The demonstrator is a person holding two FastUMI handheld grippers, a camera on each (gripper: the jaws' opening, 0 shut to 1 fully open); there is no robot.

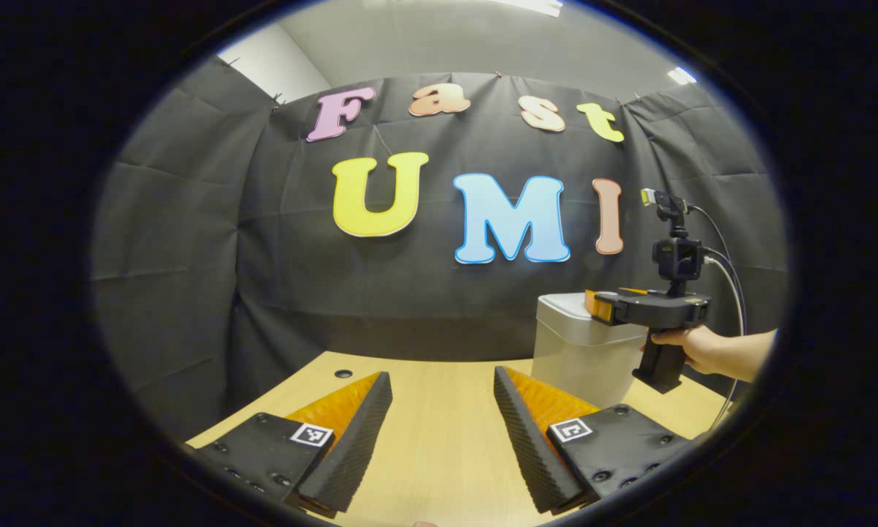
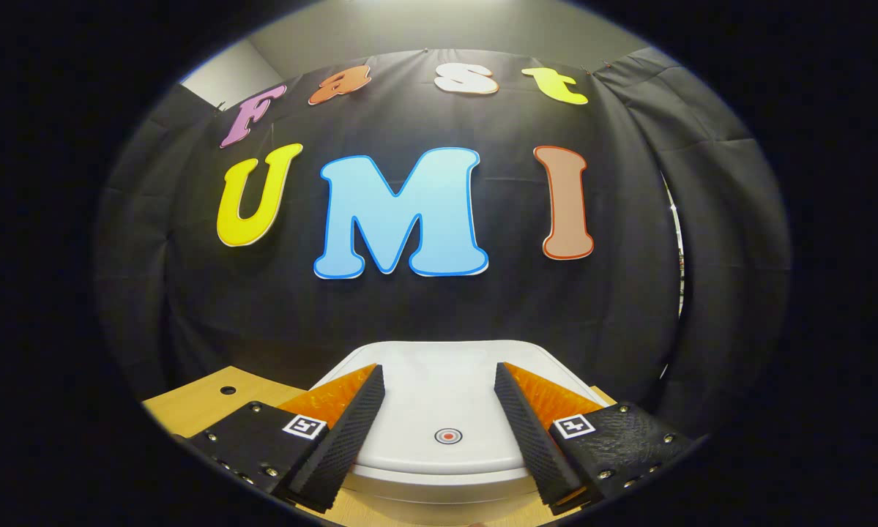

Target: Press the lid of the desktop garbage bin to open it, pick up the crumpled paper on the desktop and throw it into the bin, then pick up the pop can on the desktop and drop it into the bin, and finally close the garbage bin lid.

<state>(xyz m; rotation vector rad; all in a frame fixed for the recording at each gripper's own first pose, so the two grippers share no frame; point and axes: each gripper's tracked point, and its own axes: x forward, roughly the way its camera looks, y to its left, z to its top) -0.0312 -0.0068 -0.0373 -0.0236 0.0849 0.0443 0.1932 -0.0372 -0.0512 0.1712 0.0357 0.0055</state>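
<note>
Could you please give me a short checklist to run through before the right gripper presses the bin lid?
1. Lid shut and ready to press: ok, it lies flat on the bin.
2. Right gripper lined up with the lid's round press mark: ok, the mark sits between its fingers.
3. Right gripper empty: ok, jaws open with nothing between them.
4. Contact with the lid: cannot tell; in the left gripper view it hangs near the bin's top.
5. Left gripper out of the way: ok, open over bare table, left of the bin.
6. Crumpled paper and pop can located: cannot tell.
</note>
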